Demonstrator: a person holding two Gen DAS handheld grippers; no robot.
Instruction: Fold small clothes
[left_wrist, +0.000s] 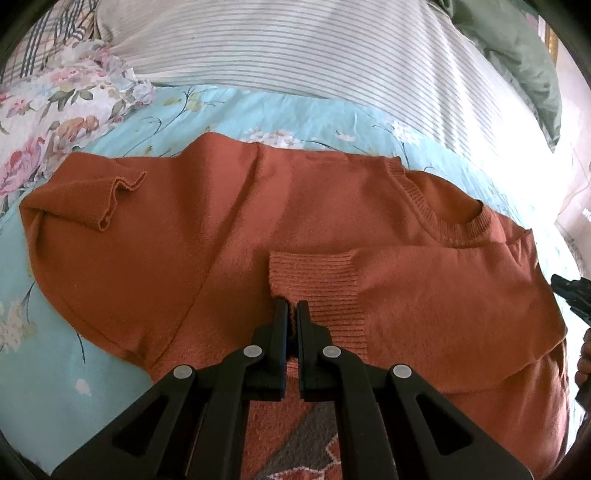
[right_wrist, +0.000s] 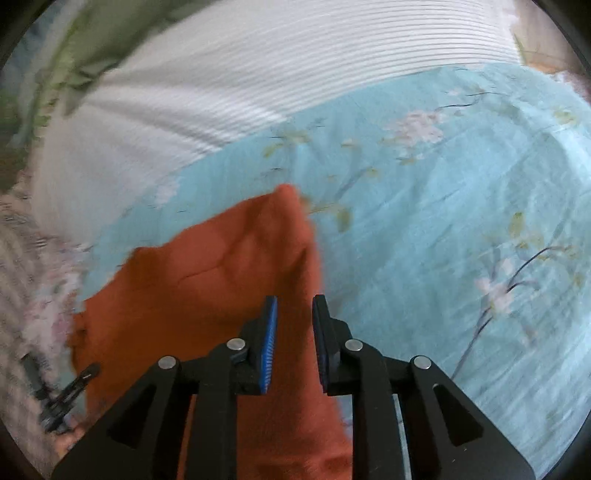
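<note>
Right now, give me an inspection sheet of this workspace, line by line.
Surface: light blue floral bedsheet, wrinkled, covering the bed.
Job's things: rust-orange sweater lies spread flat on the sheet; one sleeve is folded across the body, its ribbed cuff lying on the chest.
Clutter: striped white bedding, a floral quilt and a green cloth at the far edge.
Grippers: left gripper is shut on the ribbed cuff; right gripper is open above the sweater's edge, with no cloth pinched between its fingers.
Cables: nothing seen.
Surroundings: part of a hand shows at the left view's right edge; the rest is too bright or blurred to tell.
</note>
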